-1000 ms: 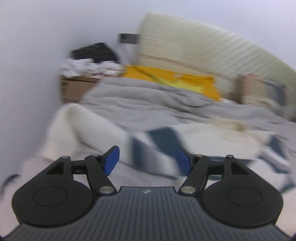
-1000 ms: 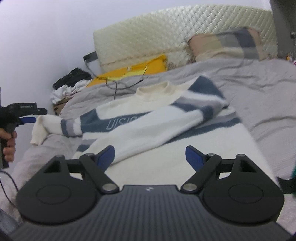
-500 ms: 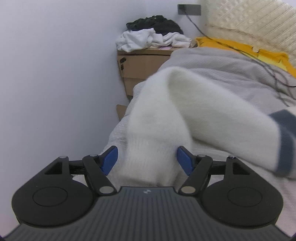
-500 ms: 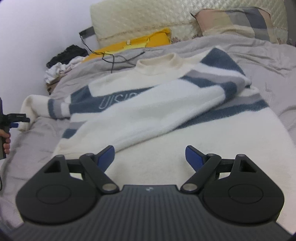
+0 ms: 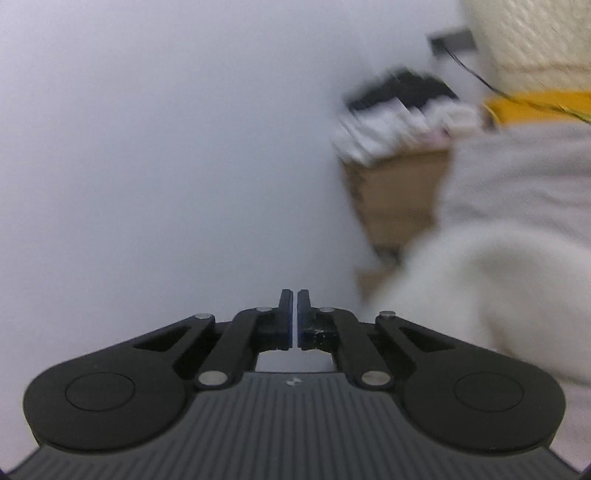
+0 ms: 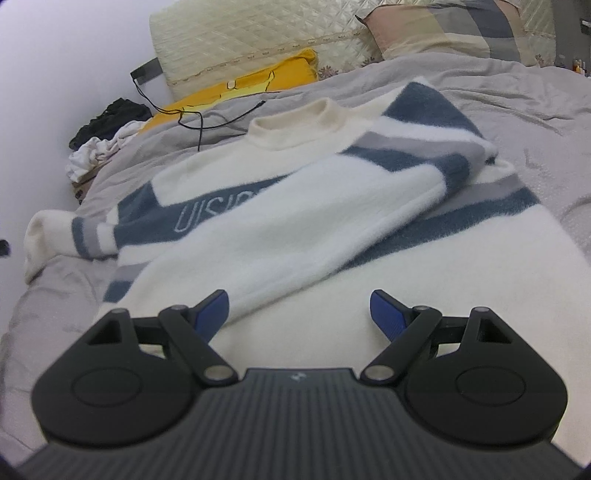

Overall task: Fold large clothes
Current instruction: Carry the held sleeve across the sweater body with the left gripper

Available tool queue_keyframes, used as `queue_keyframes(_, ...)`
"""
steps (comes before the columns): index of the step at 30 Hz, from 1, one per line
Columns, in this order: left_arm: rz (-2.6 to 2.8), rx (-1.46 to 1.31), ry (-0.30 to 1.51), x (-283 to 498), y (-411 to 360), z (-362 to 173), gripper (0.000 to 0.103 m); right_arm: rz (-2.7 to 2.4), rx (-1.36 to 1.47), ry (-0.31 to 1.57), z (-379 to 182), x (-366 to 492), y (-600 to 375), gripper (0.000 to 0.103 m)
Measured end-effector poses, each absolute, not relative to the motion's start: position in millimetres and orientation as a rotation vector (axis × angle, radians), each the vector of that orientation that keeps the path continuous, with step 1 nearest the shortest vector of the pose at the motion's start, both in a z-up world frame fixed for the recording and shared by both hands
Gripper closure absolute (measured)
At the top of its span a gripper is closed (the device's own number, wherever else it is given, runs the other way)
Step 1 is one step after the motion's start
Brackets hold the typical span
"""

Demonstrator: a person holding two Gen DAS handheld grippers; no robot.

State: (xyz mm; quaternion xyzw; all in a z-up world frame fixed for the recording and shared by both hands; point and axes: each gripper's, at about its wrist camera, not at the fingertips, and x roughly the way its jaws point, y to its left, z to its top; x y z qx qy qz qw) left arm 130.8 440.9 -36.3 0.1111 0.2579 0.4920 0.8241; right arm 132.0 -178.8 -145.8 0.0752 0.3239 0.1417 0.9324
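Note:
A white sweater (image 6: 295, 221) with blue and grey stripes lies flat on the grey bedsheet (image 6: 517, 103), one sleeve (image 6: 369, 206) folded across its chest. Its other sleeve stretches left, cuff (image 6: 37, 236) hanging at the bed's edge. My right gripper (image 6: 299, 302) hovers open over the sweater's lower part, nothing between its fingers. In the left wrist view, my left gripper (image 5: 294, 295) faces the white wall (image 5: 147, 147), its jaws closing together on nothing. The white sleeve (image 5: 498, 288) is blurred, just right of it and apart from the fingers.
A cardboard box (image 5: 395, 199) topped with a pile of white and black clothes (image 5: 399, 122) stands between wall and bed. Near the quilted headboard (image 6: 240, 33) lie a yellow cloth (image 6: 258, 85), a black cable (image 6: 207, 118) and a patchwork pillow (image 6: 443, 33).
My left gripper swung left off the sleeve cuff that sat between its open jaws, now faces the wall, and closed empty. My right gripper dropped closer to the sweater.

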Motion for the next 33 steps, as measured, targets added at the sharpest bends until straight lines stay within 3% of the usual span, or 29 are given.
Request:
queue_keyframes(5, 1.059, 0.281, 0.378, 105.1, 428.9, 25.2, 0.102, 0.305, 0.162, 0.63, -137.0, 123.5, -184.3, 0.018)
queue_keyframes(8, 0.942, 0.169, 0.426, 98.0, 429.7, 39.1, 0.102, 0.316, 0.158, 0.624, -136.2, 113.7, -191.6, 0.018)
queue_keyframes(13, 0.792, -0.169, 0.438, 81.2, 446.5, 22.1, 0.101, 0.332, 0.207, 0.653, -140.2, 100.8, -203.0, 0.018)
queue_keyframes(17, 0.705, -0.54, 0.45, 73.7, 470.7, -22.1, 0.099, 0.33, 0.19, 0.645, -138.6, 100.5, -198.2, 0.018)
queue_keyframes(19, 0.664, -0.689, 0.447, 69.0, 477.7, -49.8, 0.084, 0.328, 0.179, 0.648, -140.8, 103.4, -195.2, 0.018)
queue_keyframes(21, 0.669, -0.799, 0.444, 72.1, 488.2, -75.0, 0.043, 0.324, 0.177, 0.668, -146.5, 109.3, -192.9, 0.018)
queue_keyframes(26, 0.729, -1.007, 0.401, 72.1, 513.2, -121.7, 0.033, 0.312, 0.193, 0.724, -160.0, 124.3, -185.6, 0.018)
queue_keyframes(33, 0.69, -1.135, 0.338, 92.5, 544.2, -145.0, 0.034, 0.301, 0.176, 0.741, -165.7, 139.7, -172.9, 0.016)
